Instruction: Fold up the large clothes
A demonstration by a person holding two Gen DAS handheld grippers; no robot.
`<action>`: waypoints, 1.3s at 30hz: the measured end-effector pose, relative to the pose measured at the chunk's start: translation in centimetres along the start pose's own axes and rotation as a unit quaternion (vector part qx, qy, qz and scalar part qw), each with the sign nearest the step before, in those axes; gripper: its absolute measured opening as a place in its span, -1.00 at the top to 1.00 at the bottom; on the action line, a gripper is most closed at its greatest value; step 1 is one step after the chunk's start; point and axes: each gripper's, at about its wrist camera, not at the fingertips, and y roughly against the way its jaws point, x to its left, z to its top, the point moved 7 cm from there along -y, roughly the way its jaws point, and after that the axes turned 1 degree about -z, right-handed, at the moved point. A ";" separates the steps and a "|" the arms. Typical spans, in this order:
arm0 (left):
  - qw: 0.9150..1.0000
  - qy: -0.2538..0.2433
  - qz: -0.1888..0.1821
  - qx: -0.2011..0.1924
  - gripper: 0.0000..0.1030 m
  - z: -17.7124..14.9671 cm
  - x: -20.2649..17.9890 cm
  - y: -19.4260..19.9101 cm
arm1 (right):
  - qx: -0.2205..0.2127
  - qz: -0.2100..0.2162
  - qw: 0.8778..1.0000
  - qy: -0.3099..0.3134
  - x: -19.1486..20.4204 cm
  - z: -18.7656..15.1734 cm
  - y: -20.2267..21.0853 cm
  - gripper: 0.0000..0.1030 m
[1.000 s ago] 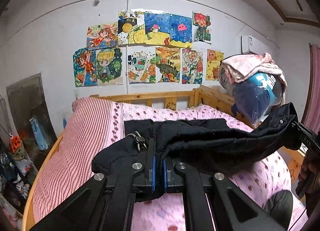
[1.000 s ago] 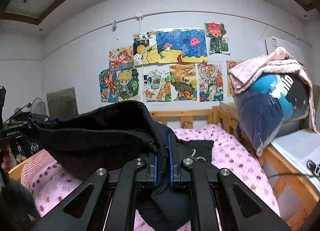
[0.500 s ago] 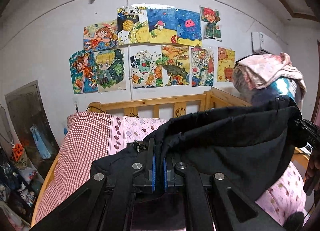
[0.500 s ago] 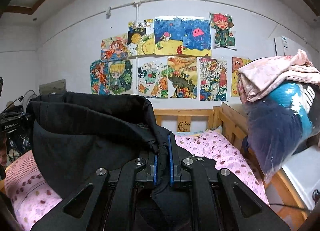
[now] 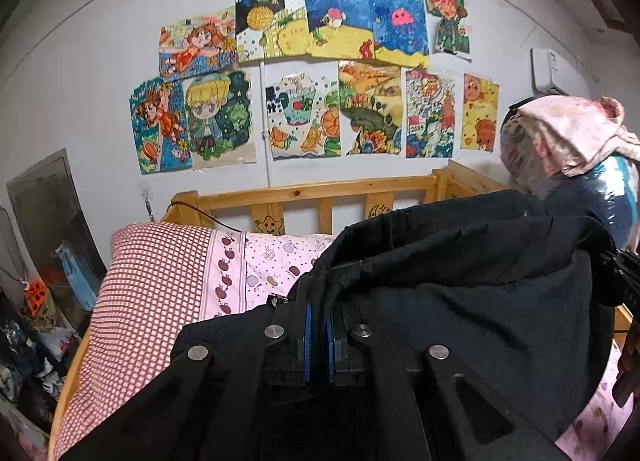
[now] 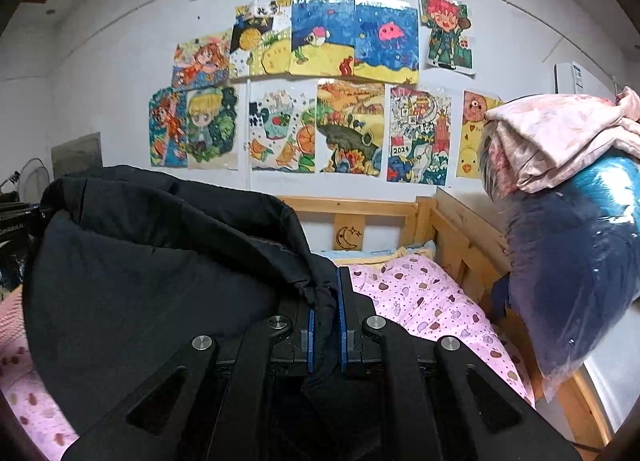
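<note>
A large black garment (image 5: 472,285) hangs stretched in the air between both grippers, above a bed with a pink patterned sheet (image 6: 424,301). My left gripper (image 5: 318,325) is shut on one edge of the cloth, its blue pads pinching the fabric. My right gripper (image 6: 325,325) is shut on the other edge of the black garment (image 6: 160,281), with cloth bunched between its blue pads. In the left wrist view the right gripper shows at the far right edge, holding the far end. The garment's lower part hangs down out of sight behind the gripper bodies.
A red-checked pillow (image 5: 156,289) lies at the head of the bed by the wooden headboard (image 5: 320,197). A plastic-wrapped blue bundle (image 6: 572,273) topped with pink cloth (image 6: 560,137) stands at the right of the bed. Drawings cover the wall (image 5: 304,73). Clutter sits on the floor at left (image 5: 32,325).
Both grippers have risen with the black garment, lifting it off the bed. The cloth now hangs taller between them and hides more of the mattress.
</note>
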 end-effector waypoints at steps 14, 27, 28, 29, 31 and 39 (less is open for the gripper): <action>0.998 0.021 0.014 0.052 0.89 -2.4 0.6 -11.4 | 0.035 -0.022 0.999 0.021 0.8 -2.3 -8.7 0.85; 0.994 0.048 0.016 0.098 0.81 -4.3 0.7 -15.3 | 0.085 -0.012 0.996 0.011 1.0 -4.9 -13.4 0.80; 0.994 0.048 0.015 0.098 0.79 -4.3 0.7 -15.1 | 0.085 -0.008 0.996 0.009 0.9 -4.9 -13.1 0.80; 0.994 0.048 0.014 0.098 0.68 -4.2 0.7 -14.9 | 0.086 -0.007 0.996 0.008 0.8 -4.8 -13.1 0.77; 0.995 0.050 0.013 0.088 0.36 -3.9 0.6 -14.1 | 0.086 -0.005 0.996 0.005 0.5 -4.7 -12.5 0.68; 0.999 0.025 -0.013 0.038 -0.70 -2.3 -0.9 -8.7 | 0.049 0.009 0.999 -0.017 -0.7 -2.5 -8.2 -0.16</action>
